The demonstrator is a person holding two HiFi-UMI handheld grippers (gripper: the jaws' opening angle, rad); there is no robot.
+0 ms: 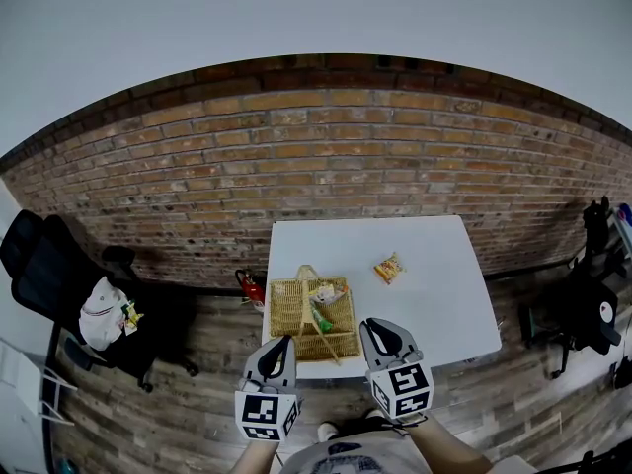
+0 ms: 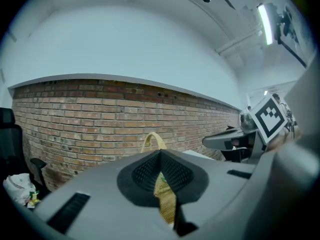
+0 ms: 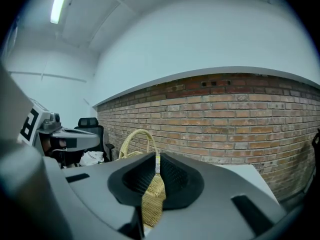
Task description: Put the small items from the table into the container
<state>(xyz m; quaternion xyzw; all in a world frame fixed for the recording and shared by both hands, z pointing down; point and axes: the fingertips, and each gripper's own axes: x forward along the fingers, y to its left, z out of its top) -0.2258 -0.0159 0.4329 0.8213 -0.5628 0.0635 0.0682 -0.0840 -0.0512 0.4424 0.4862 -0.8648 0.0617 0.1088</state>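
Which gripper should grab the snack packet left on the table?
Right. The packet lies right of the basket, ahead of the right gripper; the left gripper faces the basket instead. Both are shut, holding nothing.

Basket (image 1: 296, 316) sat on table (image 1: 434, 294) just ahead of L tong (image 1: 285, 341) & R tong (image 1: 371, 326), items (image 1: 325, 294) in it. Packet (image 1: 389, 268) lay on table beyond R tong; chair (image 1: 44, 265) far left.

The head camera is looking steeply down from above and behind the left gripper (image 1: 285, 342) and right gripper (image 1: 368, 325). Each gripper camera is sitting close behind its own jaws, facing roughly level at the red brick wall (image 2: 100, 119). All three are sharing the woven yellow wicker basket (image 1: 281, 314) just ahead of both grippers.
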